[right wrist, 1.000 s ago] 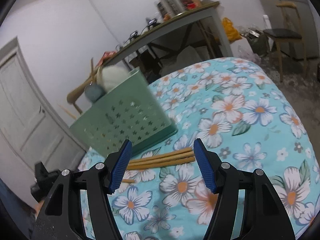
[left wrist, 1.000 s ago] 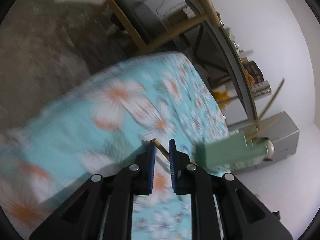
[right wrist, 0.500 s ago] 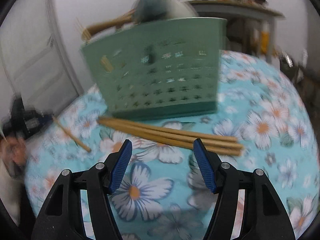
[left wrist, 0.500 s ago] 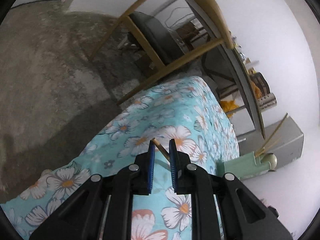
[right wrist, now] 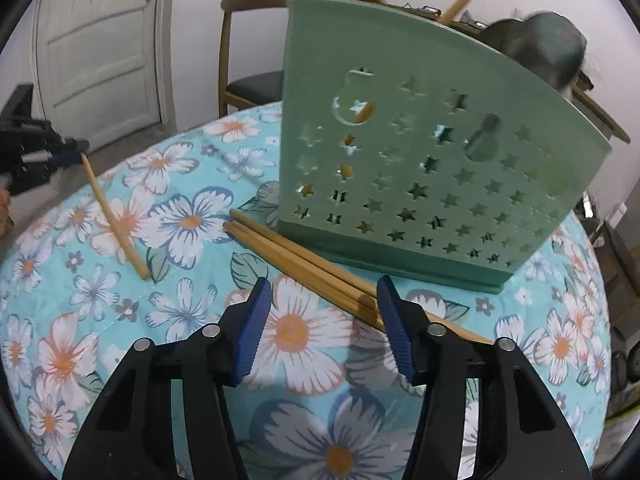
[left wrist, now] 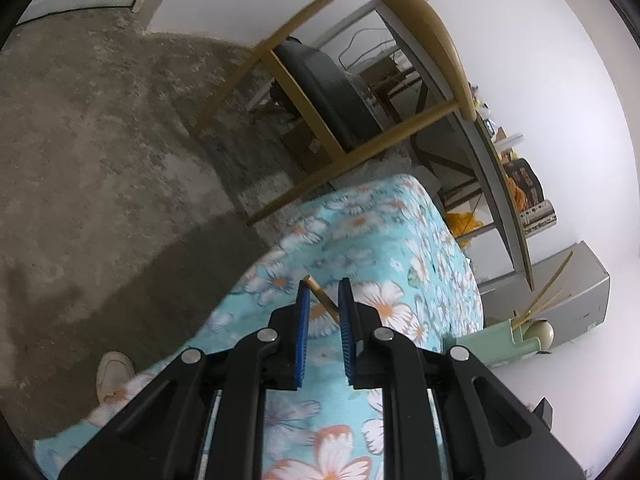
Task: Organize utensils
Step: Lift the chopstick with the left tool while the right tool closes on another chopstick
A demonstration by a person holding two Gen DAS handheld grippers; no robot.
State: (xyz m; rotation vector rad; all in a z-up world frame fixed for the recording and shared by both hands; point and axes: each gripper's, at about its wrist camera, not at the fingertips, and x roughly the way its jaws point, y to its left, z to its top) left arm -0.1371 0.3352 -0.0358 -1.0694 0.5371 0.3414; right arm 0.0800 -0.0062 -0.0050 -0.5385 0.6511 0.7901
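Note:
My left gripper is shut on a single wooden chopstick, whose tip sticks out between the blue pads. The right wrist view shows that gripper at the far left, the chopstick slanting down to the floral tablecloth. A green star-punched utensil holder stands on the cloth with utensils sticking out of its top. Three chopsticks lie side by side against its base. My right gripper hovers just over them, its jaws closing, their far end close to the right pad with nothing gripped.
A wooden chair with a dark seat stands beyond the table's edge over a bare concrete floor. A person's light shoe shows beside the hanging cloth. A cluttered desk and a grey box line the wall; a white door is behind.
My right gripper rolled, came in close to the three chopsticks and its jaws narrowed. The left gripper swung sideways toward the table's edge, still holding its chopstick.

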